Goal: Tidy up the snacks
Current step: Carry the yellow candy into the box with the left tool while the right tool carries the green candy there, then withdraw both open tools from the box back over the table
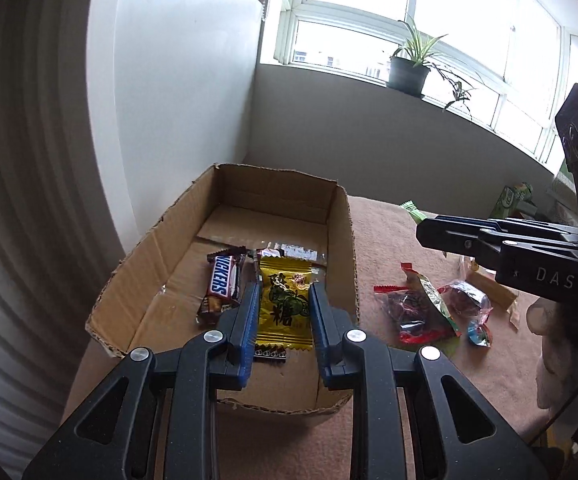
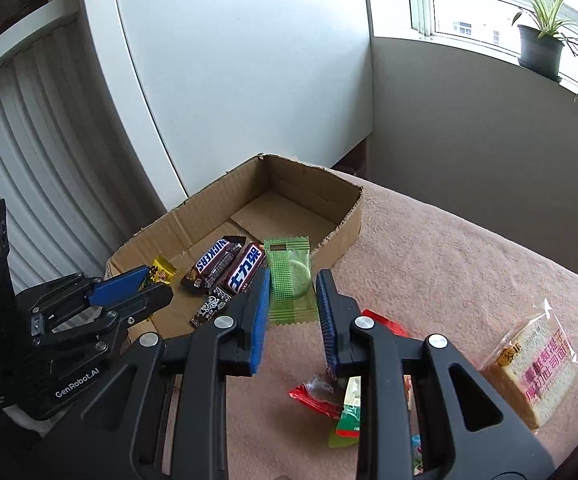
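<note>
Cardboard box [image 1: 137, 292] on the worktop [image 2: 449, 240], Snickers bars [image 2: 213, 266] inside. My left tongs [image 1: 283, 300] pinch a yellow candy packet [image 1: 283, 312] over it; right tongs [image 2: 293, 292] pinch a green wafer packet [image 2: 289, 280] at its edge.

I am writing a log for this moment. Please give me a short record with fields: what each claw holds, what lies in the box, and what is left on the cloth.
left claw: shut on yellow candy
right claw: shut on green packet
box: Snickers bars
cloth: red packets, bread pack
</note>
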Demonstrator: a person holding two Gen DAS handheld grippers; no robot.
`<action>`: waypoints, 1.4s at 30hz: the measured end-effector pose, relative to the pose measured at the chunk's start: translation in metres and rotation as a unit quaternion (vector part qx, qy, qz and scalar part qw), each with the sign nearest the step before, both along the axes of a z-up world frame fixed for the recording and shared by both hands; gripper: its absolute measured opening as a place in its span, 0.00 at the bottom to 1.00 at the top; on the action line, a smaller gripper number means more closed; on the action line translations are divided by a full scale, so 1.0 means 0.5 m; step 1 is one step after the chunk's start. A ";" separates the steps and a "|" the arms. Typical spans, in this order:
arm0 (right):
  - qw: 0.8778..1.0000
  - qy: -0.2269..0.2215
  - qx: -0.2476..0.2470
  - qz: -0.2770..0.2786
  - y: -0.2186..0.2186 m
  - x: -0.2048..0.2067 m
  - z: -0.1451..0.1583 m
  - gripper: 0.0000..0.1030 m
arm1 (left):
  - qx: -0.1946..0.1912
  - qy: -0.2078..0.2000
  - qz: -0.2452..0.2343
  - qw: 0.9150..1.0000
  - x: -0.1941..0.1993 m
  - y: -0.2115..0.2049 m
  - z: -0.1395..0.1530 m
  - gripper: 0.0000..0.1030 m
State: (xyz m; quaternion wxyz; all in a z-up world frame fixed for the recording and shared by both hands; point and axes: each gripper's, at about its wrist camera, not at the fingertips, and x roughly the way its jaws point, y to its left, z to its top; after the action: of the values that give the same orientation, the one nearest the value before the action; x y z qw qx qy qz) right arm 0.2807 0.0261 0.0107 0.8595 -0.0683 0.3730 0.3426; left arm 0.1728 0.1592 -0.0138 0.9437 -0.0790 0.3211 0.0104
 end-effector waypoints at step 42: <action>0.992 0.028 0.030 -0.123 -0.323 -0.038 0.007 0.86 | -0.018 -0.014 -0.047 0.999 -0.004 -0.087 0.009 0.58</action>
State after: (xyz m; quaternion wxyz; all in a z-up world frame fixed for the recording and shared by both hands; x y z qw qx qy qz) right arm 0.2618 -0.1354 0.0142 0.8858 0.0134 0.3924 0.2474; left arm 0.1707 0.1155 -0.0093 0.9460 -0.0805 0.3114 -0.0405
